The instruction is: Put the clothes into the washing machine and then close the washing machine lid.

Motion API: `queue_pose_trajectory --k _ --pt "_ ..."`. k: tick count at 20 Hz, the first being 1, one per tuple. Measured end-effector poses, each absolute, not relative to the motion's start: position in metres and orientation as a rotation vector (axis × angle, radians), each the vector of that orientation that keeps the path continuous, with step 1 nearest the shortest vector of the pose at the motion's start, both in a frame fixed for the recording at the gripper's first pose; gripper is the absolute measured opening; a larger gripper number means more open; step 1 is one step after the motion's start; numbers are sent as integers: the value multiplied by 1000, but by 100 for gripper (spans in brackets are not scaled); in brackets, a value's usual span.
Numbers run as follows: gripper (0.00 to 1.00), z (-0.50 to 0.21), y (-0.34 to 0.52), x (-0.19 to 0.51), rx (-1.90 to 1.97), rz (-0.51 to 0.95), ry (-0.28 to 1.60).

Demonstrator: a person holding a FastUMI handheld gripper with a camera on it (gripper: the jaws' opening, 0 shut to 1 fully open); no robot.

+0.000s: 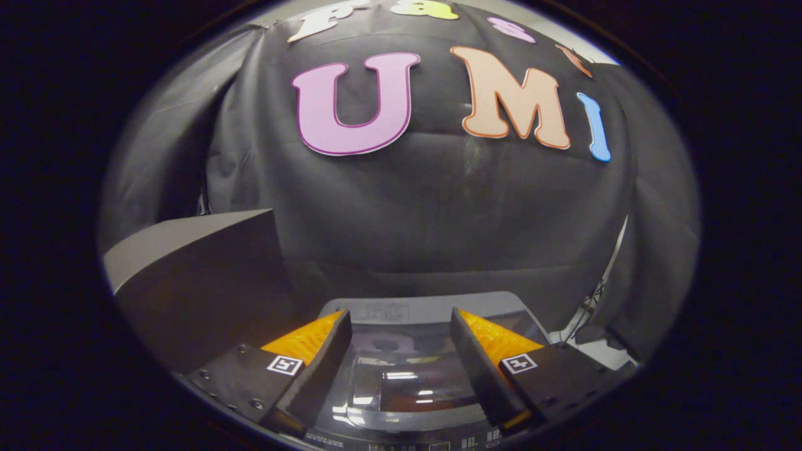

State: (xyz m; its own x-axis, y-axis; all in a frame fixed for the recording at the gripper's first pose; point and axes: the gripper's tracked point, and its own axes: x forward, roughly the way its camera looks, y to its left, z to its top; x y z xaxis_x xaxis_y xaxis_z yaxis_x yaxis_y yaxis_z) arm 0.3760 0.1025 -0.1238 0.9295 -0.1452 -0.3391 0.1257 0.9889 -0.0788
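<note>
The grey washing machine sits below and just ahead of my fingers. Its glossy dark lid lies flat and shut, mirroring the lights and the wall. A reddish shape shows dimly through the lid between the fingers; I cannot tell what it is. My gripper hovers above the lid, open, with a wide gap and nothing held between the fingers. The machine's control strip runs along the near edge beneath the fingers.
A dark grey box-like surface rises to the left of the machine, close to the left finger. Black cloth walls close in behind and on both sides. A white strip and some cables show to the right of the machine.
</note>
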Motion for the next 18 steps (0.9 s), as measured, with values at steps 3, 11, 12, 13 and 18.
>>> queue_pose_trajectory --k 3,11,12,13,18 --pt "99 -125 102 354 -69 -144 362" --pt "99 -102 104 293 -51 -178 332" --pt "99 -97 106 284 -52 -176 328" --pt "99 -91 107 276 -57 -177 324" --pt "99 -48 110 235 -62 -170 263"
